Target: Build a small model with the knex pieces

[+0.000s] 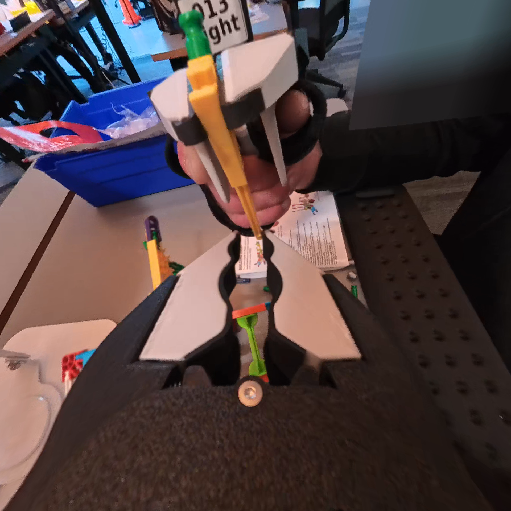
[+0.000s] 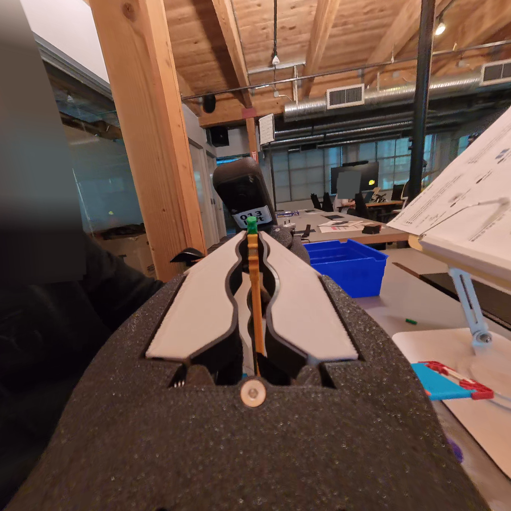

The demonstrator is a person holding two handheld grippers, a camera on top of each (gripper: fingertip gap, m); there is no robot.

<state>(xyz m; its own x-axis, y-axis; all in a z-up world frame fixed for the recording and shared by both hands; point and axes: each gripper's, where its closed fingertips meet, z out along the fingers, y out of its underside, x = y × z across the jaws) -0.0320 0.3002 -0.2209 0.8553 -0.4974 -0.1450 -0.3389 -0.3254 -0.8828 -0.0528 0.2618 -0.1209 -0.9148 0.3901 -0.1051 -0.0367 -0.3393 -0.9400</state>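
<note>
A long yellow toy rod (image 1: 214, 132) with a green connector (image 1: 193, 30) on its far end is held up in the air between two claws. The right claw (image 1: 218, 94) is clamped around the rod's thicker upper part. The left claw (image 1: 251, 237) is pinched on the rod's thin lower tip, apparently so that both ends are steadied. In the right wrist view, the rod (image 2: 255, 290) is seen running lengthwise between closed fingers. Below, a grey counter (image 1: 91, 257) is scattered with other coloured building pieces (image 1: 154, 249) and a printed leaflet (image 1: 312, 232). A blue bin (image 1: 116, 168) is placed behind them.
</note>
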